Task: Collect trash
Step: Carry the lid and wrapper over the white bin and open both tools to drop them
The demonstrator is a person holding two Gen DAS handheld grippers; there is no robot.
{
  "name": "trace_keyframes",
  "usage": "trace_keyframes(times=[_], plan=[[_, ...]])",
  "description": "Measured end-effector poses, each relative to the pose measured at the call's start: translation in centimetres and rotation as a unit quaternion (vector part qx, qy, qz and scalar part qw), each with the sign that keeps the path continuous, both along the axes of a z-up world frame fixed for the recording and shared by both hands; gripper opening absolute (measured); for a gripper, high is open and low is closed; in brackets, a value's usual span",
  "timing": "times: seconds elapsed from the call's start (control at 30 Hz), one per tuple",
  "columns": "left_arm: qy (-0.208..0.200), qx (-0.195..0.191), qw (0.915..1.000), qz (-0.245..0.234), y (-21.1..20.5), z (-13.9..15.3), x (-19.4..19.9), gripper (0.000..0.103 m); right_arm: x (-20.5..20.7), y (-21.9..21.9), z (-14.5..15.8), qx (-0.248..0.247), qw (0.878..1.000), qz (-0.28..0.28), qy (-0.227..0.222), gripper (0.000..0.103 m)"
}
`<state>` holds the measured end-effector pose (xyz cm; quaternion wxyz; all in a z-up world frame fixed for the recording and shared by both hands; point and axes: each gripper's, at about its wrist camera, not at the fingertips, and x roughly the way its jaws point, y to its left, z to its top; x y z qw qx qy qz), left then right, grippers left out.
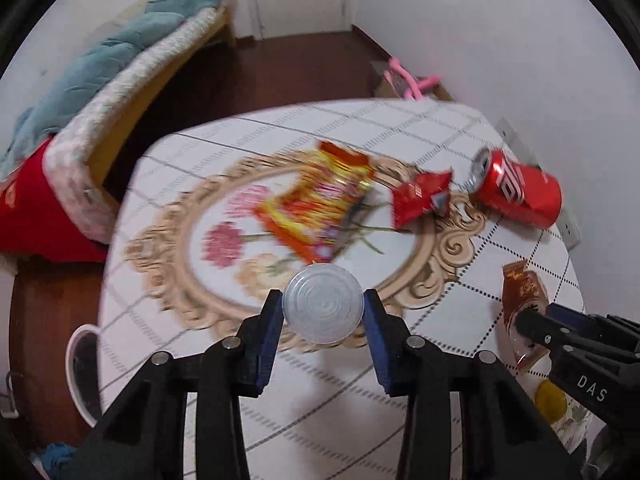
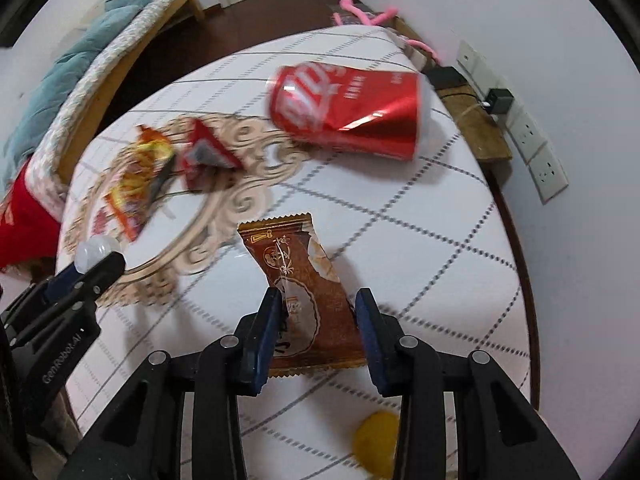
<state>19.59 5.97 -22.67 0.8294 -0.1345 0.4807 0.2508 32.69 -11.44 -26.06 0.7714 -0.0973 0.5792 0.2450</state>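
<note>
My left gripper (image 1: 323, 306) is shut on a clear plastic lid (image 1: 323, 303), held above the table; it also shows in the right wrist view (image 2: 94, 258). My right gripper (image 2: 318, 308) has its fingers on both sides of a brown snack wrapper (image 2: 298, 280), which also shows in the left wrist view (image 1: 522, 296). A dented red can (image 2: 346, 110) lies on its side at the far right. A small red packet (image 2: 204, 152) and an orange-yellow snack bag (image 1: 320, 204) lie on the middle of the table.
The round table (image 2: 420, 240) has a white checked cloth. A yellow lump (image 2: 376, 444) lies near its front edge. A white bin (image 1: 82, 364) stands on the floor at the left. A bed with a teal blanket (image 1: 100, 64) stands at the far left. Wall sockets (image 2: 536, 136) are at the right.
</note>
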Motion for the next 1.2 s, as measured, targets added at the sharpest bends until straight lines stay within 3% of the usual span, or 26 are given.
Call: trace_keyframes(times=[0.37, 0.7, 0.97, 1.13, 1.2], plan=[[-0.039, 0.028, 0.9937, 0.102, 7.1, 7.0, -13.0, 0.037, -8.8, 7.6, 6.9, 0.071, 0.992, 0.104, -0.009, 0.040], [-0.042, 0.063, 0.9747, 0.210, 15.3, 10.1, -26.4, 0.037, -20.3, 19.8, 12.0, 0.128, 0.964, 0.233, -0.004, 0.040], [-0.022, 0.050, 0.9642, 0.259, 20.4, 8.0, -32.5, 0.036, -29.0, 28.9, 11.8, 0.124, 0.944, 0.307, 0.003, 0.040], [0.009, -0.014, 0.9622, 0.272, 24.4, 3.4, -34.7, 0.036, -32.0, 33.7, 8.1, 0.093, 0.940, 0.328, 0.028, 0.040], [0.042, -0.043, 0.9597, 0.275, 26.4, 0.3, -35.5, 0.036, -33.0, 35.7, 5.9, 0.072, 0.939, 0.334, 0.044, 0.040]])
